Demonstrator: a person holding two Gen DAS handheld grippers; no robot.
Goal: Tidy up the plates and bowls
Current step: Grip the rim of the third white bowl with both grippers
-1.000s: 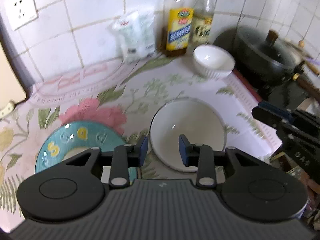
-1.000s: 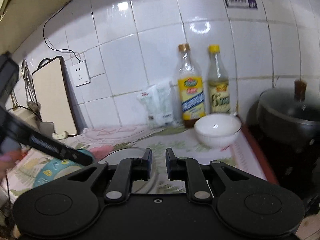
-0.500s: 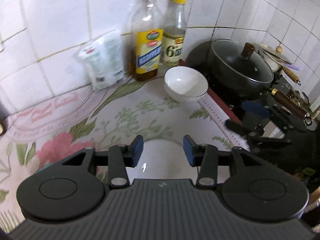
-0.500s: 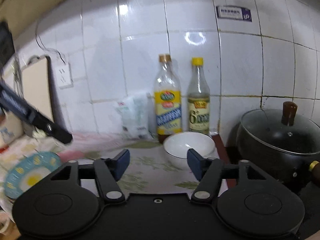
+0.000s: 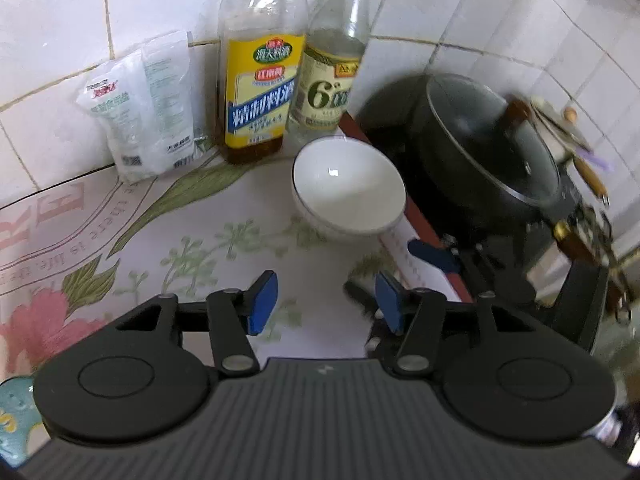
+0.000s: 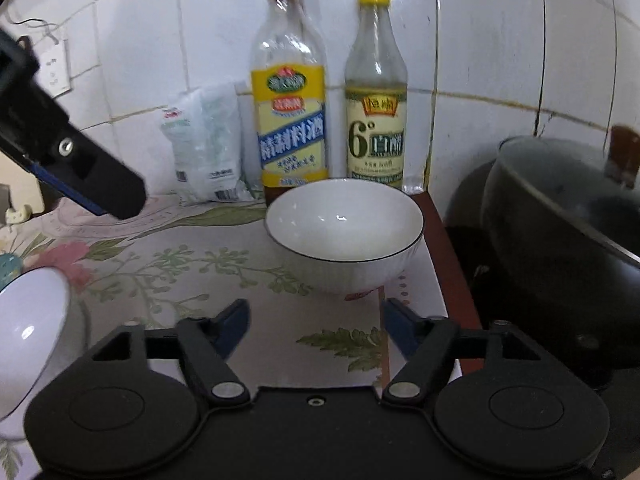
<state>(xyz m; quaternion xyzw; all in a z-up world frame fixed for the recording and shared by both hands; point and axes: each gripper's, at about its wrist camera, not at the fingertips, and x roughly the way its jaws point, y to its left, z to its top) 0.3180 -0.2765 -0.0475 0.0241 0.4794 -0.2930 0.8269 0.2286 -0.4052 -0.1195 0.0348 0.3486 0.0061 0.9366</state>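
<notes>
A small white bowl stands upright on the floral cloth near the two bottles; it also shows in the right wrist view. My left gripper is open and empty, a short way in front of the bowl. My right gripper is open wide and empty, close in front of the bowl. A larger white dish lies at the left edge of the right wrist view. A sliver of the teal plate shows at the lower left. The right gripper's fingertips show right of the bowl.
Two bottles and a white packet stand against the tiled wall. A black lidded pot sits on the stove at the right. The red counter edge runs beside the bowl.
Both grippers have moved forward and right toward the small white bowl. The right gripper has opened wider. The large dish and teal plate have slid out of the left view.
</notes>
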